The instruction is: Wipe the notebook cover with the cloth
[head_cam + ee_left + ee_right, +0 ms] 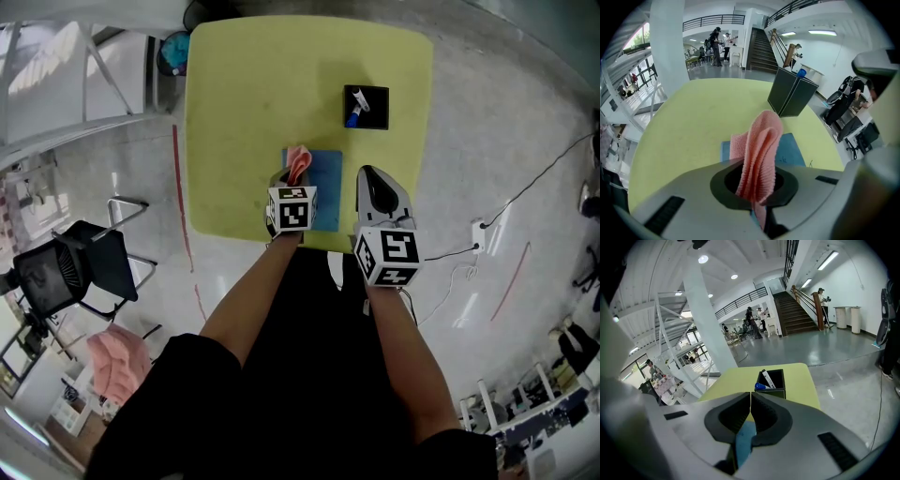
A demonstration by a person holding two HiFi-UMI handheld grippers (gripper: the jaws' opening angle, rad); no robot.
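A blue notebook lies flat near the front edge of the yellow-green table. My left gripper is shut on a pink cloth, which stands up in folds from the jaws over the notebook's left part. In the left gripper view the cloth fills the jaws of the left gripper, with the notebook behind it. My right gripper hovers just right of the notebook, its jaws closed on nothing. In the right gripper view the notebook shows below the right gripper.
A black pen holder with a blue-capped marker stands further back on the table, also visible as the pen holder and the pen holder. A black chair stands on the floor at the left. A cable and socket lie on the floor at the right.
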